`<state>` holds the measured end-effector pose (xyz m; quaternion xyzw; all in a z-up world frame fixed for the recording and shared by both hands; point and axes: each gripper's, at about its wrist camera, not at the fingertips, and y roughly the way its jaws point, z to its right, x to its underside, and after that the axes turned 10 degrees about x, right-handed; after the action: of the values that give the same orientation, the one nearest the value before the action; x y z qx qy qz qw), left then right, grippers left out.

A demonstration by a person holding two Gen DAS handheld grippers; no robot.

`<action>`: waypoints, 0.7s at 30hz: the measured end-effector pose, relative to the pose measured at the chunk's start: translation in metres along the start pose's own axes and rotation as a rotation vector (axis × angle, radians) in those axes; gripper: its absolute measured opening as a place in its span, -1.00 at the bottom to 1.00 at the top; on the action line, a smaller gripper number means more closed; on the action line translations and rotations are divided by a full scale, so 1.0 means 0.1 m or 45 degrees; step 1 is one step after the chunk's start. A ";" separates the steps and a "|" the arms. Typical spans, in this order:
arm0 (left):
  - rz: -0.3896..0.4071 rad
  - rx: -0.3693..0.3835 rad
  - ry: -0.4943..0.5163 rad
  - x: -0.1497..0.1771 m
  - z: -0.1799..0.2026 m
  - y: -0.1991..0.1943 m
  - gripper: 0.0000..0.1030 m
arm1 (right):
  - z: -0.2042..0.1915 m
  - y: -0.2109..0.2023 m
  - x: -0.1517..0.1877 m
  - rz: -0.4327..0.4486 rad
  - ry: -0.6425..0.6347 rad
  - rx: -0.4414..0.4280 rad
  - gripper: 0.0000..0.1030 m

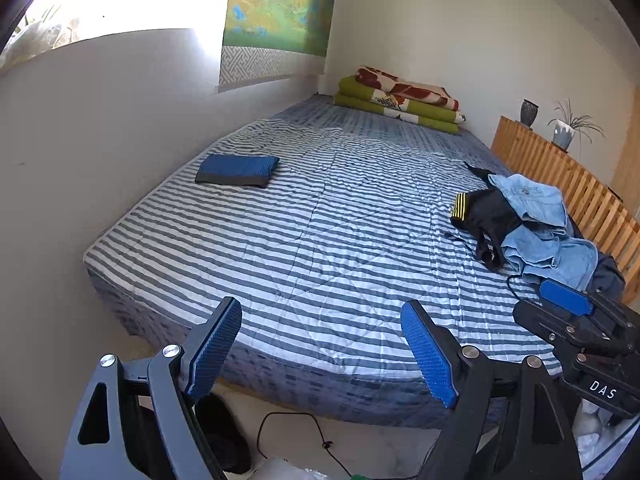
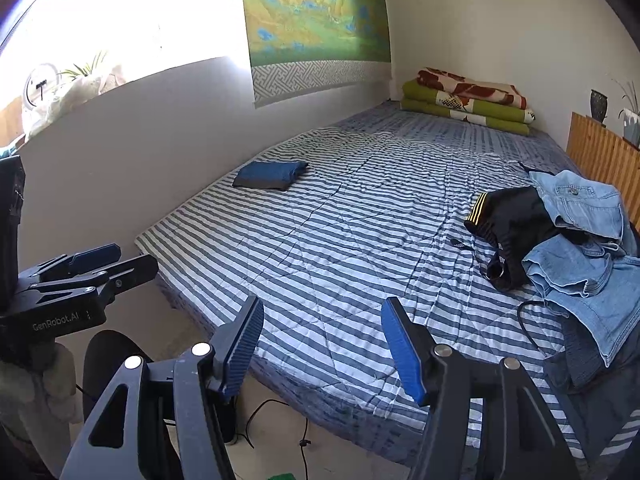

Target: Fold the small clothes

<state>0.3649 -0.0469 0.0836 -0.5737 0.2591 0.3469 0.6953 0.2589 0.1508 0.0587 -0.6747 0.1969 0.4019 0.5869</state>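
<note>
A folded blue garment with a grey band (image 1: 238,170) (image 2: 270,175) lies at the far left of the striped bed (image 1: 320,232) (image 2: 340,240). On the bed's right side sits a loose pile: black shorts with yellow stripes (image 1: 484,212) (image 2: 512,216) under light-blue denim clothes (image 1: 540,220) (image 2: 580,240). My left gripper (image 1: 322,304) hangs open over the bed's near edge with nothing between its fingers. My right gripper (image 2: 323,303) is open and empty too, beside the left one and just short of the pile. Each gripper also shows in the other's view, the right gripper (image 1: 568,304) and the left gripper (image 2: 96,260).
Folded green and red blankets (image 1: 400,100) are stacked at the bed's far end. A slatted wooden board (image 1: 560,176) with a vase and a potted plant runs along the right side. A wall borders the left. On the floor lie a black cable (image 1: 288,428) and a dark slipper (image 1: 224,432).
</note>
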 end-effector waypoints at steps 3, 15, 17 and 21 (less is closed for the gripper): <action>-0.003 -0.003 0.002 0.00 0.00 0.02 0.64 | -0.02 0.00 0.00 -0.003 -0.001 -0.006 0.11; -0.016 -0.009 0.019 -0.01 0.02 0.09 0.65 | 0.01 0.06 0.02 -0.029 0.016 -0.006 0.12; -0.016 -0.009 0.020 -0.01 0.02 0.10 0.65 | 0.02 0.07 0.02 -0.032 0.020 -0.007 0.12; -0.022 -0.009 0.024 -0.01 0.04 0.13 0.65 | 0.03 0.08 0.02 -0.035 0.024 -0.009 0.12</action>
<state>0.3541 -0.0421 0.0776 -0.5815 0.2594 0.3363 0.6939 0.2536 0.1524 0.0524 -0.6832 0.1916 0.3880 0.5883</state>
